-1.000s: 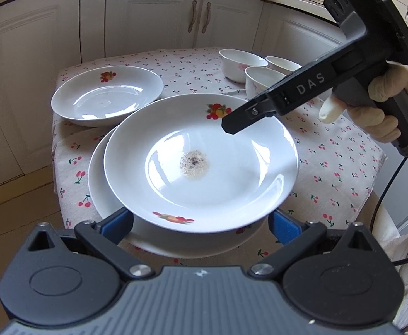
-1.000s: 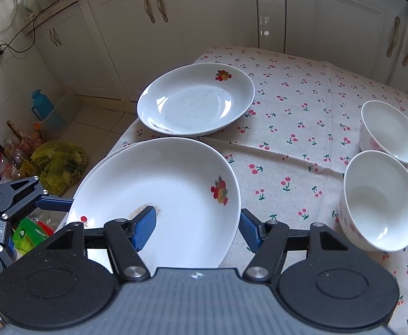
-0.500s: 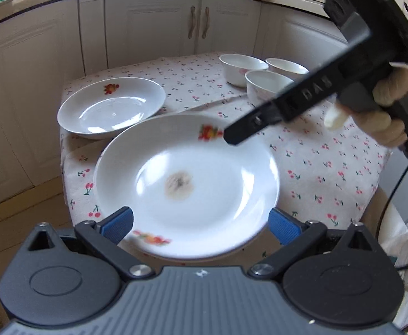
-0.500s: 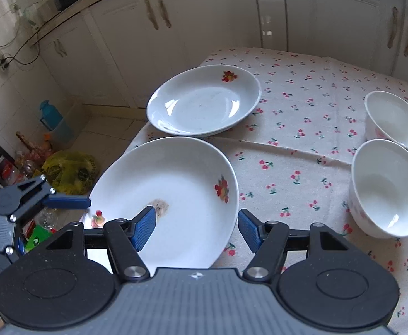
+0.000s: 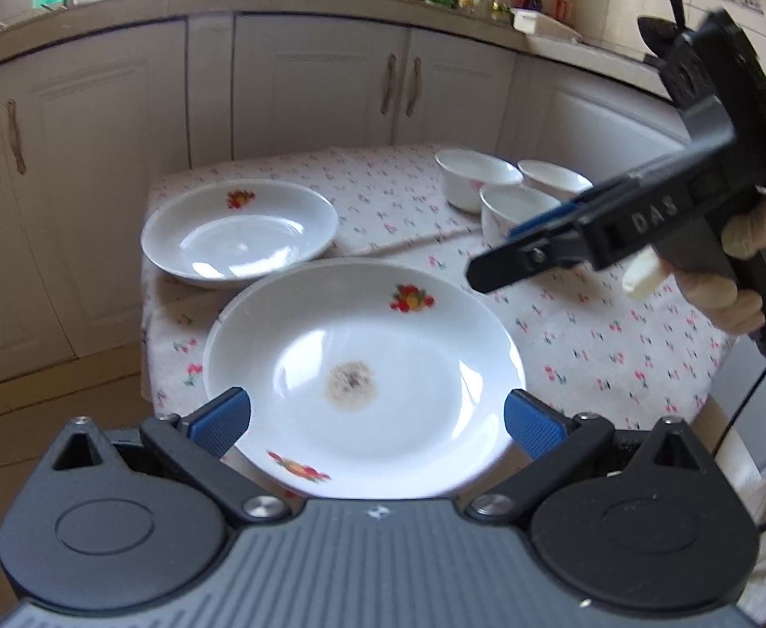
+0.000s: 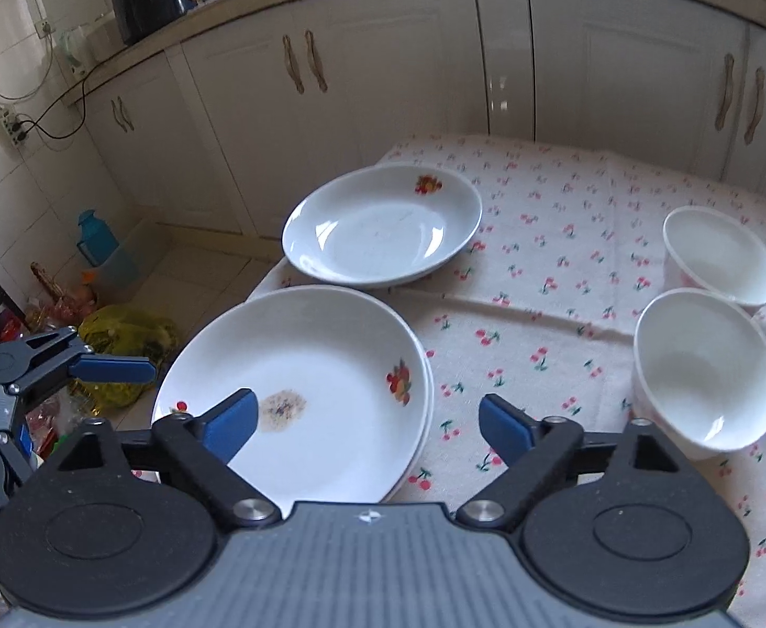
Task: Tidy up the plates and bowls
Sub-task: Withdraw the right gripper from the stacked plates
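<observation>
Both grippers, your left gripper (image 5: 377, 418) and right gripper (image 6: 364, 421), gape wide holding nothing, and the stacked stained plate (image 6: 299, 387) overhangs the counter (image 6: 566, 261) edge, so a careless nudge could tip it floorward.

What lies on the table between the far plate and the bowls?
Only bare cherry-print tablecloth lies between the far plate and the bowls; the right wrist view shows this stretch best.

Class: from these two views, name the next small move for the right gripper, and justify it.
Probably swing the right gripper toward the near bowl and close on its rim. Both grippers are open and empty; the stained plate already sits on another plate, while three bowls stand unstacked.
</observation>
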Tool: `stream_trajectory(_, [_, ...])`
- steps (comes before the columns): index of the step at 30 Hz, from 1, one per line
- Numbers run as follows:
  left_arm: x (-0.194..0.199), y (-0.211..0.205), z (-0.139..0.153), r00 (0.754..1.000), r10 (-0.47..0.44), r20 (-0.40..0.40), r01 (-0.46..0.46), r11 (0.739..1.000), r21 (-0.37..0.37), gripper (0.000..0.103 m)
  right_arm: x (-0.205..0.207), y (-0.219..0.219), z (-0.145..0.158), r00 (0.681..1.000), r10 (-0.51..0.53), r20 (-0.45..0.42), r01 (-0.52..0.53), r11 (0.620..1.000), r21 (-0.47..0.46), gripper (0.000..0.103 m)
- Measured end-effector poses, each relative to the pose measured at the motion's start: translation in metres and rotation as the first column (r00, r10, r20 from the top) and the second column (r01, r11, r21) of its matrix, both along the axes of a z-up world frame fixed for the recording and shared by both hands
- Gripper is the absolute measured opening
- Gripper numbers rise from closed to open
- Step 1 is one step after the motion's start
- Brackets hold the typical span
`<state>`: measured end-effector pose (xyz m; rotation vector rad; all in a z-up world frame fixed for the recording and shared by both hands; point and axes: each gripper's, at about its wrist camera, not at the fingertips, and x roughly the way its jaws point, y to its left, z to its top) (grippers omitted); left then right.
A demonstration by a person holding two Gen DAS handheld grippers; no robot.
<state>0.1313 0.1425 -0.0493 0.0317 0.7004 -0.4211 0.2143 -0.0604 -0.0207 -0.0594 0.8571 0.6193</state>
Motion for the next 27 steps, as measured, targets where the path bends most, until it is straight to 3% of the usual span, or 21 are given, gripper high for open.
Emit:
stream_trajectory(4, [0.002,0.005,0.008,0.997,0.043,0.066,-0.044,0.999,0.021,0.102,-0.003,0.002,0.007,0.998,-0.001,0.058,0.001,1.0,-0.009,0.1])
stream_trajectory(18, [0.058,0.038,0.033,0.977,0.156,0.146,-0.161,0.987,0.022,0.102,0.013,0.024,0.015,0.98,0.014,0.2,0.004,0.996,-0.088,0.103])
stream_trajectory(22, [0.092,0.046,0.031,0.976,0.172,0.136,-0.176,0.984,0.018,0.102,0.029,0.033,0.013,0.98,0.007,0.2,0.01,0.997,-0.083,0.103])
stream_trajectory(27, [0.144,0.053,0.017,0.983,0.175,0.047,-0.176,0.984,0.017,0.102,0.057,0.039,0.01,0.986,-0.04,0.163,0.043,0.999,-0.011,0.103])
